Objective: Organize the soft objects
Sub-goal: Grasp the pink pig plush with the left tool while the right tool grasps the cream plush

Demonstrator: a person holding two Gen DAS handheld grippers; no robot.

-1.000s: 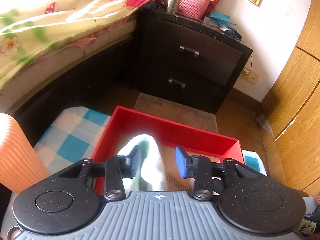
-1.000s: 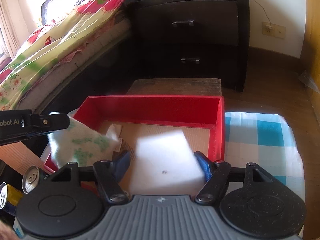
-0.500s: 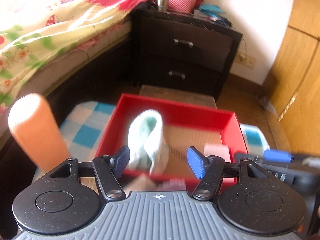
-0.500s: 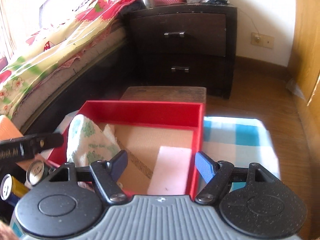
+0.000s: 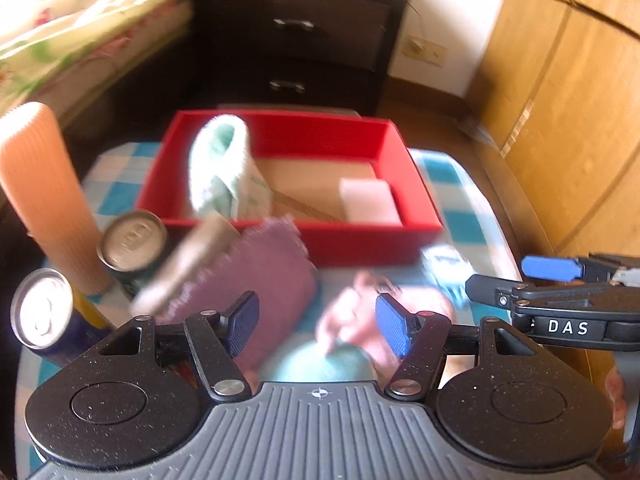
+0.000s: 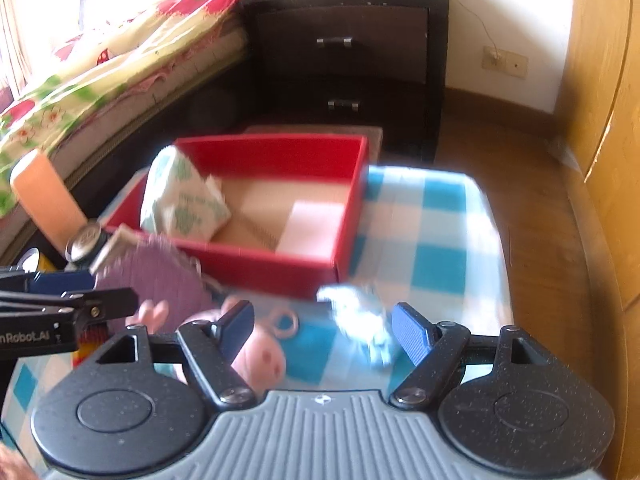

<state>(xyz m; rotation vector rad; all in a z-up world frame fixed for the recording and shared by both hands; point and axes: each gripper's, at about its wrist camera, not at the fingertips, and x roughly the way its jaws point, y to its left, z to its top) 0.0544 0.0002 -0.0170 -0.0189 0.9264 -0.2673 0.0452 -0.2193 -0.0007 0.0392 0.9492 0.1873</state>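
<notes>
1. Both hand-held grippers are sitting farther back from the red box than a second ago: then the left one was over the box with the green-printed cloth between its pads and the right one was over the pink sponge, and now both are hovering over the near part of the desk, with the cloth and sponge lying loose in the box
2. Bed with a flowered cover is running along the left, and a dark nightstand is standing behind the box
3. Checked blue-and-white covering is lying over the desk, and the red box is resting on it toward the far side
4. Green-printed cloth is slumping against the box's left wall; the pink sponge is lying flat in its near right corner
5. Purple cloth is lying just in front of the box, beside an orange ribbed cylinder and two cans
6. Pink plush toy is lying near the front edge, blurred, with a small pale-blue soft item just to its right
7. Left hand-held gripper is standing open and holding nothing, above the plush toy
8. Right hand-held gripper is also holding nothing, its jaws parted and still widening, with the pale-blue item lying loose below them
</notes>
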